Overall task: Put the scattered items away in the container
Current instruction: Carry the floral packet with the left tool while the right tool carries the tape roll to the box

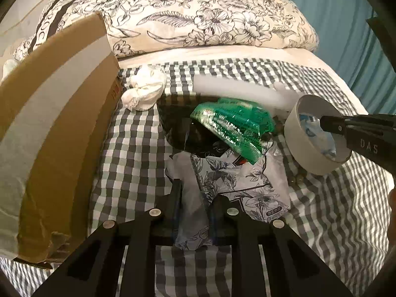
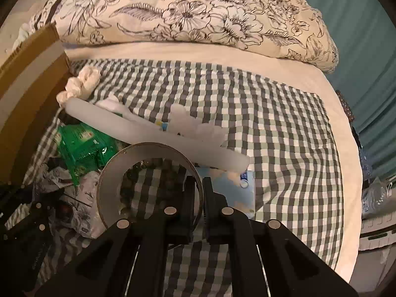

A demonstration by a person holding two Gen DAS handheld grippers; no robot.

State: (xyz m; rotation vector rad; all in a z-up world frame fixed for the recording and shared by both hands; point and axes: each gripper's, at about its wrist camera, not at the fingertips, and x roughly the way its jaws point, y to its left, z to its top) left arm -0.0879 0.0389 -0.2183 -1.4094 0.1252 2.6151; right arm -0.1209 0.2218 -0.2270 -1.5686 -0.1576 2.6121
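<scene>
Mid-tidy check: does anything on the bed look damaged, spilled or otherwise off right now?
Yes. The cardboard box has a torn, frayed lower corner. Small beads lie loose on the checked sheet beside the ring-shaped tape roll, which the right tongs clamp by its wall. The left tongs pinch a floral plastic bag.

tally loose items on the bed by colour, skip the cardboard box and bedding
White: 3 – crumpled cloth, foam tube, tape ring
Green: 1 – plastic packet
Floral print: 1 – bag
Light blue: 1 – pack
Black: 1 – object
Total: 7
</scene>
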